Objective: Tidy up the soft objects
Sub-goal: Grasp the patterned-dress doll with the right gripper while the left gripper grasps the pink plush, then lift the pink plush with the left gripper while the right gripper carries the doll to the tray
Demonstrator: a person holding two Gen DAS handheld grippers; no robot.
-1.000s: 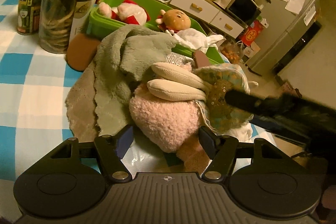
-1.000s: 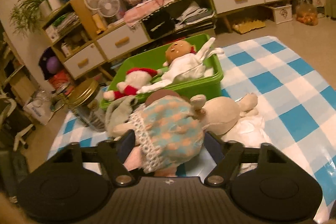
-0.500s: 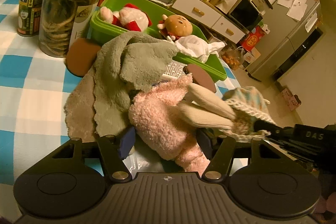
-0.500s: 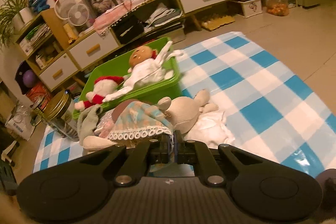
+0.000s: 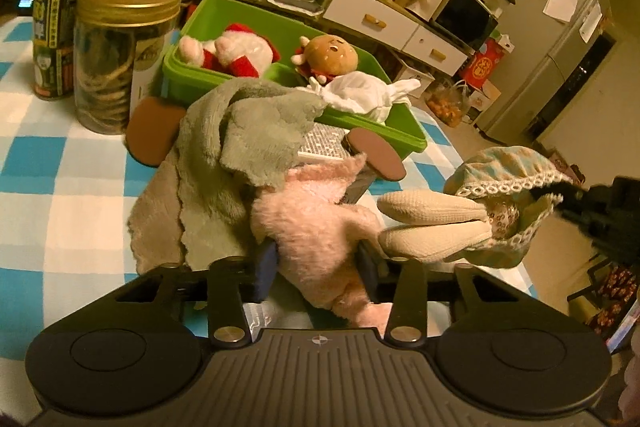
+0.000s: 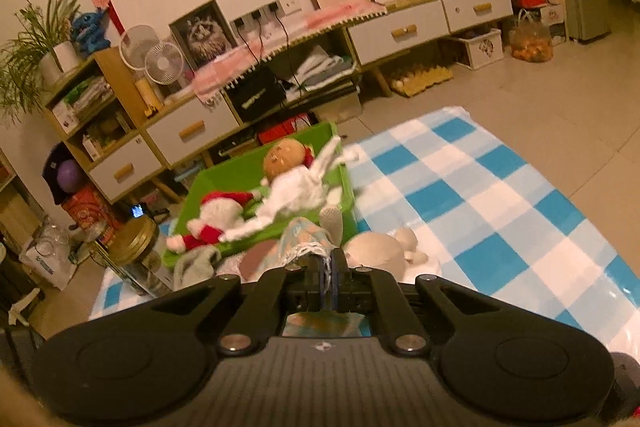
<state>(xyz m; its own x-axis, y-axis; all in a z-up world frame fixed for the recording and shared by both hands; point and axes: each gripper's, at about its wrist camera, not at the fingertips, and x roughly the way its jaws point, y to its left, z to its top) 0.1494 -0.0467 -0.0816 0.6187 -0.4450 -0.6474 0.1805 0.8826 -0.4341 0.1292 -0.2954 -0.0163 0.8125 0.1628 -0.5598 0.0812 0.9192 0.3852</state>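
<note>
Tablecloth (image 5: 36, 163) in blue check is the stage for all of it; sitting on it is the green bin (image 5: 400, 135), already home to a Santa plush (image 5: 236, 51) and a round-faced doll in white (image 5: 340, 67), with room left by the look of it; beside the bin a gold-lidded jar (image 5: 120, 55) and a tall printed tin (image 5: 56, 27); neither belongs in this job. Grey-green towel (image 5: 240, 147) lies heaped in front of the bin, limp stuff, I'd grab a bunched fold. Pink plush (image 5: 316, 227) sits between the fingers of the left gripper (image 5: 316, 267), which look closed against its fluffy body; light and squashy, so a mid-body pinch should hold. Right gripper (image 6: 329, 283) is pinched nearly tight on the lace hem of the doll's bonnet (image 5: 504, 167); thin trim could slip or stretch, so I'd guess it needs gentle pulling.
</note>
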